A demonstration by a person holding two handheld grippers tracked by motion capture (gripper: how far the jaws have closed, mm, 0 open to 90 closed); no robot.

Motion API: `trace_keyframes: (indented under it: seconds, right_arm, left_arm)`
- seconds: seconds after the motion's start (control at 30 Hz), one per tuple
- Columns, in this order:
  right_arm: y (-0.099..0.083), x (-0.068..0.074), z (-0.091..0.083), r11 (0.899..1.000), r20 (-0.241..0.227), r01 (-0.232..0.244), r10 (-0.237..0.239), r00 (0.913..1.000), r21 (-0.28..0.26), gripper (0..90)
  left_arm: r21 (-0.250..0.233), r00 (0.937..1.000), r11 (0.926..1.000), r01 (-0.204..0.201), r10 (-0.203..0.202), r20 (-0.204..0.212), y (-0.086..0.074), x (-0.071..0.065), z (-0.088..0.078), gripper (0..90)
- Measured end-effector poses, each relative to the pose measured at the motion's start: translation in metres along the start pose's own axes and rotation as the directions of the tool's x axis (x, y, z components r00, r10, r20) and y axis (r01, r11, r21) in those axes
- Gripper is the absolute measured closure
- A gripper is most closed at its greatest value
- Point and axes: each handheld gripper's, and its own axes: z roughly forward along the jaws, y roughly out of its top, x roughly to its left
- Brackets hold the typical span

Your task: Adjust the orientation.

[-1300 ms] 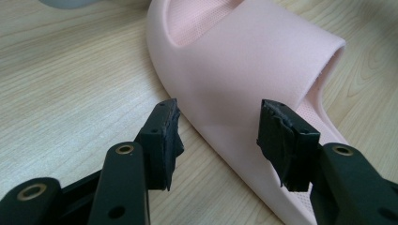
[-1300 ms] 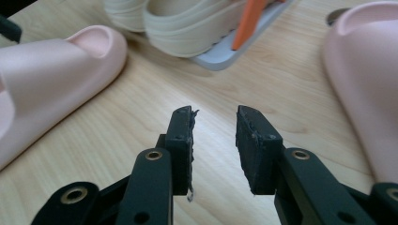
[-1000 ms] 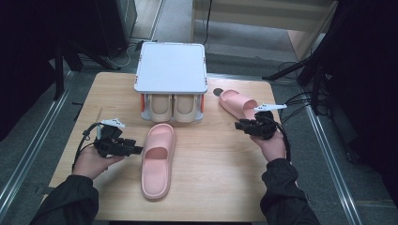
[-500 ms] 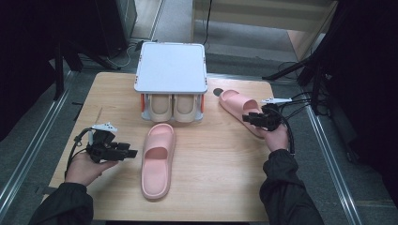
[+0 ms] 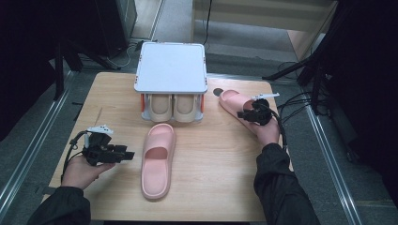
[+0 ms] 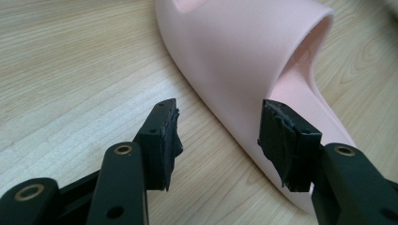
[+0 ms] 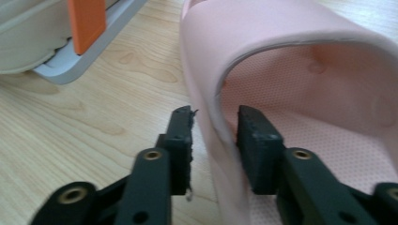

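While two pink slippers lie on the table (image 5: 108, 93), the right gripper's (image 7: 214, 123) jaws, just closing, straddle the side wall of one slipper (image 7: 300, 79), seemingly pinching it, the left gripper's (image 6: 219, 122) jaws gape beside the other slipper (image 6: 244, 51), and two beige ones (image 5: 174, 107) sit in one rack (image 5: 171, 65).

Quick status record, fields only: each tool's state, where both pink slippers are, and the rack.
left tool: open, beside the middle pink slipper, not touching
right tool: jaws just closing, astride the side wall of the right pink slipper; contact unclear
rack: white top, beige pair underneath
table: wooden
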Motion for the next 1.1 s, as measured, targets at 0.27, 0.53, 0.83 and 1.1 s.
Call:
trace_keyframes:
  seconds: [0.27,0.53,0.83,1.1]
  right_arm:
    - [0.003,0.001,-0.005,1.000,0.014,0.017,-0.017,0.9998,-0.019,84.3]
    - [0.009,-0.001,-0.024,0.997,0.007,-0.073,0.074,0.9973,-0.035,86.2]
    - [0.006,0.005,-0.047,0.995,-0.010,-0.082,0.082,0.9966,-0.049,86.1]
    - [0.000,0.034,-0.071,0.997,-0.028,-0.038,0.036,0.9990,-0.062,86.1]
  left_arm:
    - [0.014,0.9999,0.9999,0.003,-0.003,-0.013,0.001,0.003,0.003,46.0]
    - [0.014,1.0000,0.9999,0.003,-0.003,-0.006,0.004,0.004,0.004,44.6]
    - [0.012,0.9999,0.9998,-0.014,0.014,0.001,0.010,0.004,0.008,41.5]
    - [0.009,0.9994,0.9995,-0.029,0.029,0.020,0.019,0.003,0.013,43.1]
